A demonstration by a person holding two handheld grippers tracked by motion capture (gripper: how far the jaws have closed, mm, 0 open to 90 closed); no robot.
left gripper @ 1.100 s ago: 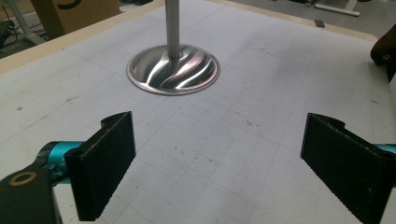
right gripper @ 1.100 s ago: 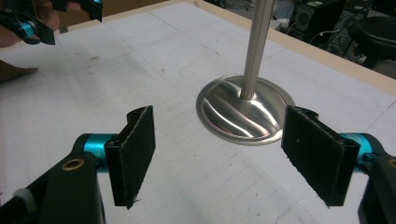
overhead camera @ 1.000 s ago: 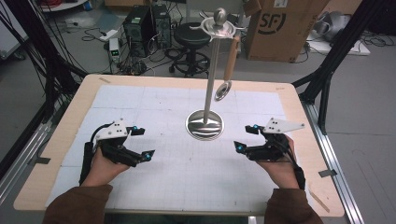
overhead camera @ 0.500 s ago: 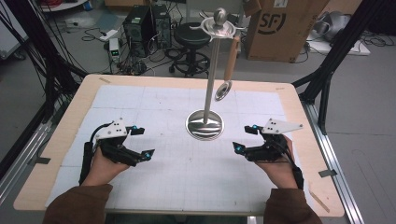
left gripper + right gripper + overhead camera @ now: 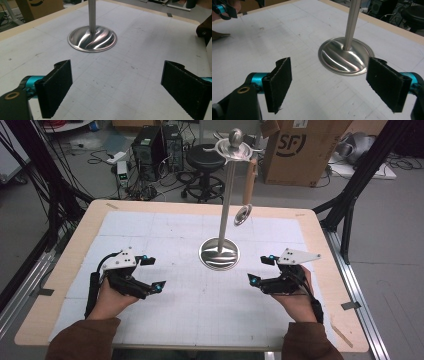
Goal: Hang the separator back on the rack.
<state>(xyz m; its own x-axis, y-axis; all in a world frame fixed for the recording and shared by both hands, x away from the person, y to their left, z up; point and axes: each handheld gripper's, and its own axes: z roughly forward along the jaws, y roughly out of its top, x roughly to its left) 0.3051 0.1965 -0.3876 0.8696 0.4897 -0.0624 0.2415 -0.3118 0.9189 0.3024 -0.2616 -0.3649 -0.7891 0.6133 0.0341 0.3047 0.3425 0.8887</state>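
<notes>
High view: a polished steel stand [image 5: 219, 251] rises from a round, domed base near the middle of the desk [image 5: 310, 227], slightly toward the far edge. Its thin pole carries a flat hooked crown with a ball on top, and a ladle [image 5: 245, 200] with a wooden handle hangs from one hook, bowl downward, beside the pole. The left gripper [image 5: 153, 274] rests toward the near left corner and the right gripper [image 5: 261, 269] toward the near right corner; both have their jaws apart with nothing between them, well clear of the stand. Beyond the far edge, a cardboard box [image 5: 305, 147] reads "SF".

Left gripper view: the base [image 5: 92, 38] shows wavy reflections and stands ahead of the wide-open jaws.

Right gripper view: the base [image 5: 346, 56] lies just ahead of jaws that have just been opening, empty.
</notes>
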